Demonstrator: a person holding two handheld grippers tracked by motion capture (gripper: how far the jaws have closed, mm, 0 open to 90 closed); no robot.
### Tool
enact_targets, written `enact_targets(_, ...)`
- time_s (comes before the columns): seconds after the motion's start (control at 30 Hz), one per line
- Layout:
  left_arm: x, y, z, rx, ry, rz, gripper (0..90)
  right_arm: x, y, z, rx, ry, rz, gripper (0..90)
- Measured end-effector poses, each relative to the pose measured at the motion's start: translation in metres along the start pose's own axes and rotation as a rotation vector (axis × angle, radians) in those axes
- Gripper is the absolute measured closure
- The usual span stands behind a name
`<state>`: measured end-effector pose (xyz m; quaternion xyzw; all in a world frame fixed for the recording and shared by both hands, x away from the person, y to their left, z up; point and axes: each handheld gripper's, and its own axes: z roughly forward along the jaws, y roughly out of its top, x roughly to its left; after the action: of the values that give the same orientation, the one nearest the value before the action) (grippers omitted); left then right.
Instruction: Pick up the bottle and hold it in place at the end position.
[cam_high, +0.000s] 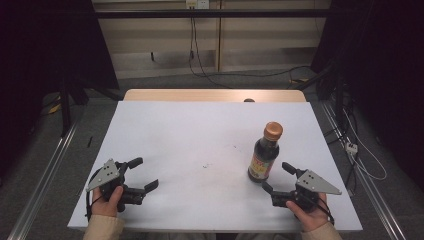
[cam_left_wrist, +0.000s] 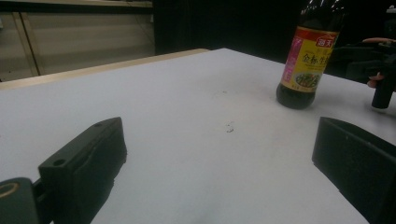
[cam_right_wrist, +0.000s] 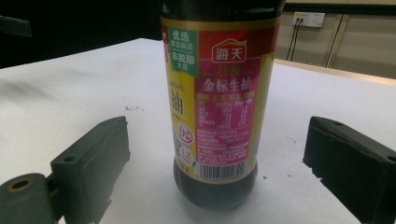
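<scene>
My right gripper (cam_high: 278, 176), jaws wide, faces the upright soy sauce bottle (cam_high: 264, 154) at right of centre; my left gripper (cam_high: 142, 173), lower left, gapes empty.

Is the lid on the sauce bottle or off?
On. The soy sauce bottle stands upright on the white table, and the high view shows its brown cap sitting on the neck.

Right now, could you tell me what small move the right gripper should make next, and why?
Probably ease the right gripper forward until its open jaws straddle the soy sauce bottle, then close. The bottle stands upright just ahead of it on the white table, centred between the jaws in the right gripper view, untouched.
</scene>
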<state>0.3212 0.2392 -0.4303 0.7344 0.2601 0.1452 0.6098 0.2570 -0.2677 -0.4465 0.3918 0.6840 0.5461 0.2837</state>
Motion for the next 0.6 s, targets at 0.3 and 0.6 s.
enact_targets(0.3, 0.0008, -0.0002, 0.0007, 0.007, 0.003, 0.006, 2.8, -0.0003, 0.0017, 0.0009, 0.007, -0.024, 0.002, 4.6)
enact_targets(0.6, 0.0016, 0.0, 0.0027, 0.009, -0.001, 0.004, 2.8, 0.0015, 0.0071, 0.0055, 0.046, -0.04, 0.014, 5.6)
